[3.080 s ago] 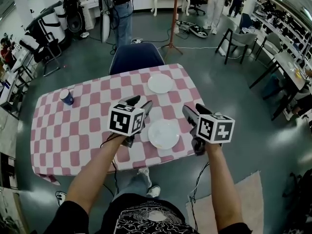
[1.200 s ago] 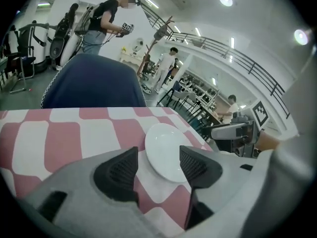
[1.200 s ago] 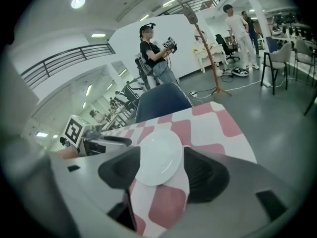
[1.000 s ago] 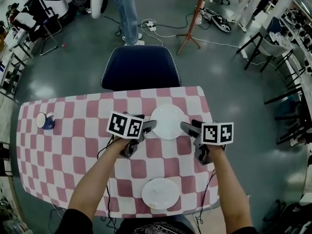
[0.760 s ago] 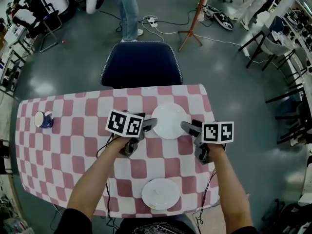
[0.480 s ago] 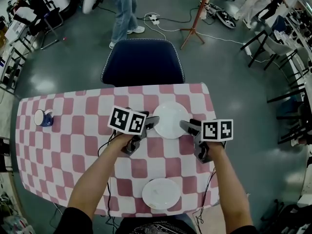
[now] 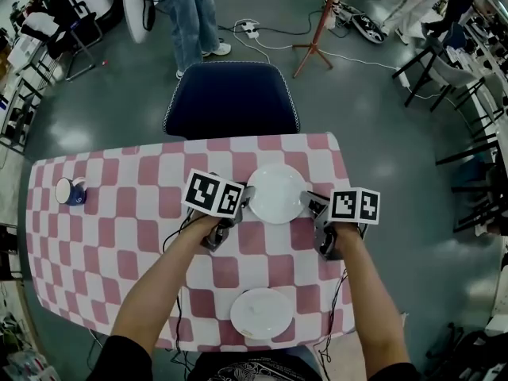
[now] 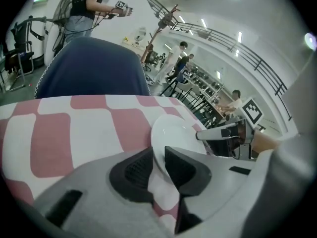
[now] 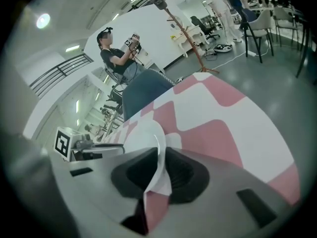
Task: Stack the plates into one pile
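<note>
The far plate (image 7: 275, 193) is round, so it has no long axis; it sits flat and face up in the middle of the head view, towards the far edge of the checked desk (image 7: 119, 228), in front of the blue chair (image 7: 230, 98). Whether it rests on the cloth or is just clear of it I cannot tell. The left gripper (image 7: 244, 199) is at its left rim and the right gripper (image 7: 308, 203) at its right rim. Only the head view shows the near plate (image 7: 261, 313), bottom centre at the near desk edge and well apart from the far one, and the cup (image 7: 68, 191) at the left edge. There the marker cubes hide the jaws, which the gripper views show. In the left gripper view the jaws have just been closing and stand narrow, clamped on the plate rim (image 8: 173, 133) that runs between them (image 8: 159, 165), with the other gripper across the plate at right. In the right gripper view the jaws have likewise just been closing and pinch the rim (image 9: 146, 133), seen nearly edge-on between them (image 9: 161, 170).
</note>
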Available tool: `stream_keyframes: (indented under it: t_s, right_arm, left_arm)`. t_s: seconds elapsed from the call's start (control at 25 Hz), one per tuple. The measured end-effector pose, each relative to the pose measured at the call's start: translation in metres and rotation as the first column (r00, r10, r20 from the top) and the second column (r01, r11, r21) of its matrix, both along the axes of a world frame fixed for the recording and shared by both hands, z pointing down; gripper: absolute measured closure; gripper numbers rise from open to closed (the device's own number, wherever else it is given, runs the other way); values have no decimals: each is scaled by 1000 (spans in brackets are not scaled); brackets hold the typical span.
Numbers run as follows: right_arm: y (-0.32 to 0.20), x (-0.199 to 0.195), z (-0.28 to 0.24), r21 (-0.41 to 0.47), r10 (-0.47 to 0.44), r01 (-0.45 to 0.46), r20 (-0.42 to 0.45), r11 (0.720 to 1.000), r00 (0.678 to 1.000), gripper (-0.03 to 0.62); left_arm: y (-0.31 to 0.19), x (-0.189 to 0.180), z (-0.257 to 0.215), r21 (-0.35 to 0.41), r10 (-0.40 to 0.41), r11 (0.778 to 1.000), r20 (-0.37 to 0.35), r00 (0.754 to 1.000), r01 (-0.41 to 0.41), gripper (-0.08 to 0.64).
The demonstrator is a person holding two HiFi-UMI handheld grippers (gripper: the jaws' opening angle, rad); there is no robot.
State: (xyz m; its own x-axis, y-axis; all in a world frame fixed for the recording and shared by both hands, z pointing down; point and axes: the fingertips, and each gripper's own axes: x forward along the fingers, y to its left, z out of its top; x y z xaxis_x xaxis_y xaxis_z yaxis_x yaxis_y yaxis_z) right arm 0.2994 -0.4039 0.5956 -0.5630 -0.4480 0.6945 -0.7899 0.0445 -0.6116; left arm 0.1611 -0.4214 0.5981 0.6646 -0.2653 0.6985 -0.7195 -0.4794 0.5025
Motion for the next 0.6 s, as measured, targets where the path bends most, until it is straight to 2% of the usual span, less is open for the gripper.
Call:
stream_keyframes:
  t_s: [0.24, 0.6]
  right_arm:
    - [-1, 0, -6, 12, 32, -33, 47, 999, 998, 549]
    - [17, -7, -44, 85, -2, -5, 76, 996, 997, 552]
  left_arm:
    - [3, -3, -6, 20, -19, 1000, 6, 1000, 18, 494]
    - [22, -12, -46, 105, -73, 992, 1, 997, 73, 508]
